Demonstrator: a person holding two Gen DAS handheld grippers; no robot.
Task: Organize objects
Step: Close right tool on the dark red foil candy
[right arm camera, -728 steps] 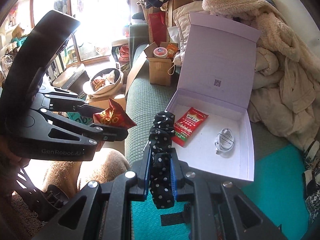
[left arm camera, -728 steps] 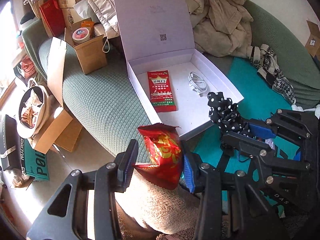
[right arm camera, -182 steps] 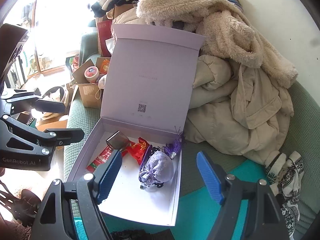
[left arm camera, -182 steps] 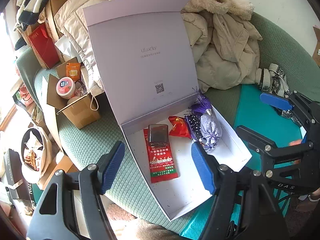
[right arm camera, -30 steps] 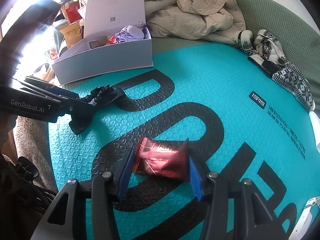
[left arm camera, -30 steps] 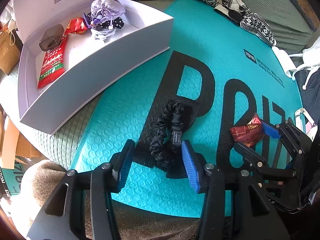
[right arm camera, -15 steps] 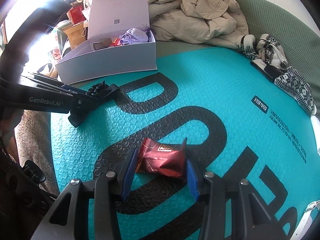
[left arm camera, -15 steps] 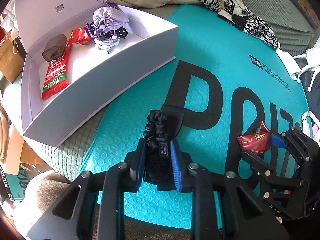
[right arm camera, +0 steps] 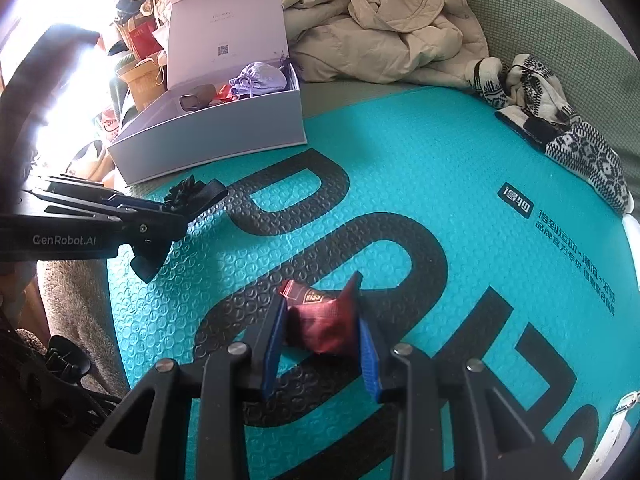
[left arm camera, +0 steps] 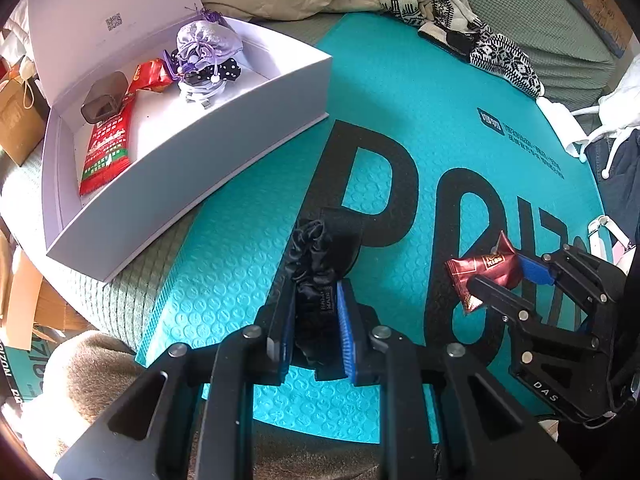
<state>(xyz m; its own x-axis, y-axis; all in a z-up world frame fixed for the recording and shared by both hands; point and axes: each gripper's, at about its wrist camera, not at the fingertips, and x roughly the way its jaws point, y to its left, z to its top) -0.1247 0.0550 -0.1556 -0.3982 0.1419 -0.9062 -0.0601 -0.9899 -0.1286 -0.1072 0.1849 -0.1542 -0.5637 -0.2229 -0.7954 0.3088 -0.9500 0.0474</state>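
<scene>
My left gripper (left arm camera: 314,322) is shut on a black scrunchie (left arm camera: 316,264) and holds it just above the teal mat (left arm camera: 400,80). My right gripper (right arm camera: 320,340) is shut on a dark red candy packet (right arm camera: 324,320), also lifted a little off the mat; the packet also shows in the left wrist view (left arm camera: 480,272). The open white box (left arm camera: 192,168) sits at the mat's far left edge. It holds a red snack packet (left arm camera: 106,148), a small brown case (left arm camera: 102,98), a purple pouch (left arm camera: 208,44) and a polka-dot scrunchie (left arm camera: 224,72).
Patterned black-and-white socks (left arm camera: 472,44) lie at the mat's far edge. A beige coat (right arm camera: 380,20) is piled on the green sofa behind the box. Cardboard boxes and bags (right arm camera: 140,60) stand to the left beyond the sofa edge.
Both grippers closed on their objects: the left on the black scrunchie, the right on the candy packet. Both have since lifted slightly and moved toward the box.
</scene>
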